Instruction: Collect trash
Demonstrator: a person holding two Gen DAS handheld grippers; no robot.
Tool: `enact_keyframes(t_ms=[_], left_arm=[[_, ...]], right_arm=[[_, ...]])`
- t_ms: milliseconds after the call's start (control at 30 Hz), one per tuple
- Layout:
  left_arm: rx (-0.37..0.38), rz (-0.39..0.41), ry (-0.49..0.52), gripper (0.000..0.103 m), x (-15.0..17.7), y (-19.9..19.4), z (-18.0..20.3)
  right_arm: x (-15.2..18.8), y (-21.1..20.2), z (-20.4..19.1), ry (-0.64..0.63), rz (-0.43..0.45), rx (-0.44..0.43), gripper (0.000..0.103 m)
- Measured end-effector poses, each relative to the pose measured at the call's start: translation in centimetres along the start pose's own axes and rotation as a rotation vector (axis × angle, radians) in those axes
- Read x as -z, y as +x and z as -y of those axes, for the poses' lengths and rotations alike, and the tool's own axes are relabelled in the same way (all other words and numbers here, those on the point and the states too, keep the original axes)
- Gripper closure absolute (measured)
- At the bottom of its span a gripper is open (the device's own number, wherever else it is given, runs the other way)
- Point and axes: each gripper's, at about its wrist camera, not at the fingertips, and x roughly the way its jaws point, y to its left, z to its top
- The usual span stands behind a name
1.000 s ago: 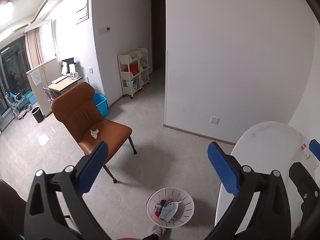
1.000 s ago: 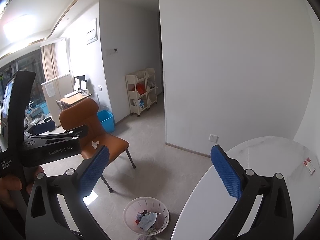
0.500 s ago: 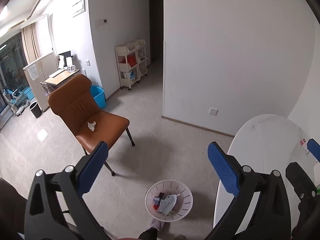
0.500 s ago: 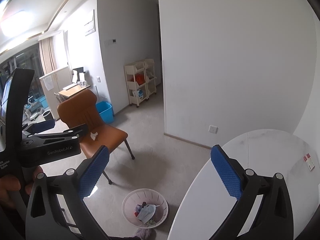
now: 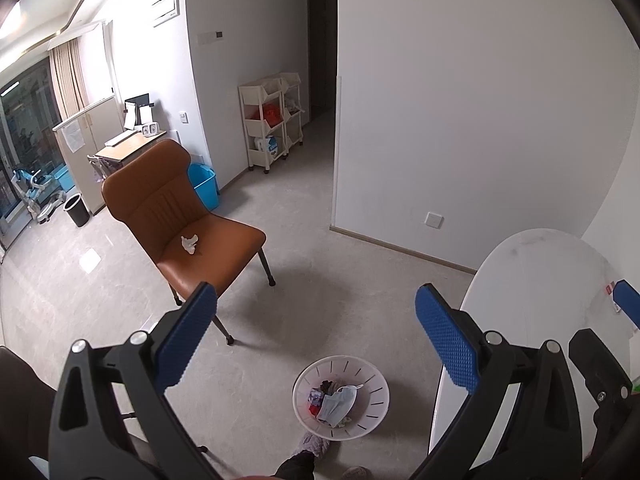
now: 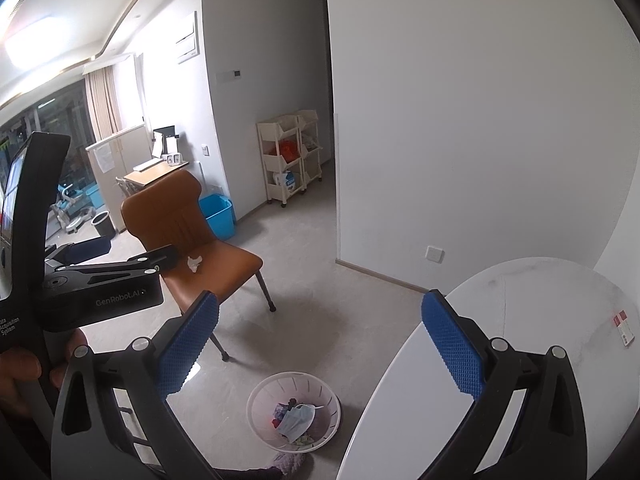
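Note:
A crumpled white tissue (image 5: 189, 244) lies on the seat of a brown leather chair (image 5: 168, 208); it also shows in the right wrist view (image 6: 195, 263). A white slotted waste basket (image 5: 341, 397) stands on the floor below, holding a blue face mask and other scraps; it also shows in the right wrist view (image 6: 294, 415). My left gripper (image 5: 316, 340) is open and empty, held high above the floor. My right gripper (image 6: 318, 340) is open and empty too, beside the left one (image 6: 100, 276).
A round white table (image 6: 520, 360) with a small red-and-white label (image 6: 624, 327) fills the lower right. A blue bin (image 5: 204, 188), a cream shelf cart (image 5: 272, 120), a desk and a black bin (image 5: 77, 210) stand by the far wall. A slippered foot is near the basket.
Both views shifted a little; the chair and basket moved slightly up and left in the left wrist view. Both grippers stay open and empty.

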Motion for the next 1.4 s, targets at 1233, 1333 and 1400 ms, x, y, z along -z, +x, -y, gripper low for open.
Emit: enact_keyframes(t_ms=[1233,1333,1400], left_arm=[[-0.006,0.001,0.002,0.008,-0.28,-0.05,0.17],[-0.006,0.001,0.002,0.008,-0.22,-0.09,0.19],[-0.008,0.001,0.001,0.008,-0.19,-0.11,0.20]], right_arm=[[-0.10,0.06,0.28,-0.001,0.000,-0.006,0.002],[-0.05,0.06,0.26,-0.002,-0.003,-0.006,0.002],[0.25,0.21,0.35,-0.003,-0.005,-0.006,0.002]])
